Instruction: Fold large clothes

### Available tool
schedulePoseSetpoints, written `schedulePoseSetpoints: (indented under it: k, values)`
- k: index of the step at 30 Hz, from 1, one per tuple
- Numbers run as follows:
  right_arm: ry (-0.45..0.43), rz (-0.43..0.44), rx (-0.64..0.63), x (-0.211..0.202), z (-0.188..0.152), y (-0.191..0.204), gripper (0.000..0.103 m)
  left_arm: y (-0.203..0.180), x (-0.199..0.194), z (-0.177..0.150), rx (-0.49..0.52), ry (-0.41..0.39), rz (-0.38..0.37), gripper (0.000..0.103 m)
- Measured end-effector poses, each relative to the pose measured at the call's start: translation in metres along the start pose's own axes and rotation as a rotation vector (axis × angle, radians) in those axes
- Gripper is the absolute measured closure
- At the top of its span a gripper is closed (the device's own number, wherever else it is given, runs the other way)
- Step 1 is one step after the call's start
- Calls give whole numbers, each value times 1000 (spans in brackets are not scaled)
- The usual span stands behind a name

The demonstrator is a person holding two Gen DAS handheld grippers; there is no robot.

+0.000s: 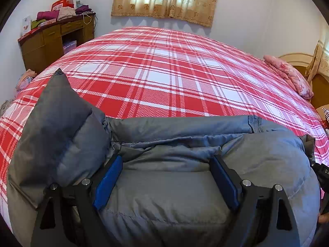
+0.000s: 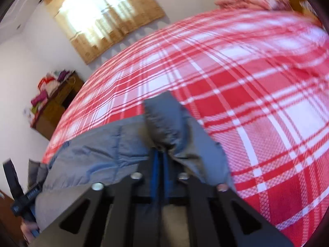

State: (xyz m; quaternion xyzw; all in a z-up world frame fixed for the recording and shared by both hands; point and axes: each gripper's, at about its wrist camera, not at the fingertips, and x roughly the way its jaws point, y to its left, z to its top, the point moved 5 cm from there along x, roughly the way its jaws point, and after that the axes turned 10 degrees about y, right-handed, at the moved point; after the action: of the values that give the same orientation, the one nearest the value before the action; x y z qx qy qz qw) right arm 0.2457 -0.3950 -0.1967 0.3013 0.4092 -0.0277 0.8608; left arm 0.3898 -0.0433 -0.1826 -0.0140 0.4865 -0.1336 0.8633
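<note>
A grey-blue padded jacket (image 1: 164, 195) lies bunched along the near edge of a bed with a red and white plaid sheet (image 1: 164, 72). One flap of it stands up at the left (image 1: 59, 113). My left gripper (image 1: 166, 160) is open wide, with its blue pads (image 1: 109, 185) set down on either side of a puffed panel of the jacket. In the right wrist view, which is blurred, my right gripper (image 2: 160, 154) is shut on a fold of the jacket (image 2: 164, 119), which sticks up past the fingertips above the plaid sheet (image 2: 246, 103).
A wooden desk (image 1: 55, 39) piled with folded clothes stands at the far left by the wall. A pink folded quilt (image 1: 287, 74) lies at the bed's right end by a headboard (image 1: 296, 58). A curtained window (image 1: 164, 0) is on the far wall.
</note>
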Motion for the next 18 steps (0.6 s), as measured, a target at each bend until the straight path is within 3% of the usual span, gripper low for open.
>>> schedulePoseSetpoints:
  k: [4,6,10,13,14,15,16,18]
  values:
    - [2,-17,-11,0,-3,5,103,4,-17,2,15,50,-41,16]
    - [2,-22,-12,0,-3,5,103,16,-42,3,0,9,-58,16]
    - [0,-29,-15,0,-4,2,103,69,-75,6,-110,-73,3,16]
    - [0,-43,-22,1,-3,3,103,109,-54,-7,-206,-36,67,16]
    - [-1,-47,-24,1,-3,4,103,119,-39,-14,-235,0,58,15]
    - [-1,-53,-28,1,-3,4,103,125,-29,-20,-273,14,-9,14]
    - [-1,-57,-30,1,-2,4,103,126,-31,-21,-285,-21,-22,14]
    - [0,-64,-33,2,-2,4,103,118,-29,-20,-245,-32,30,13]
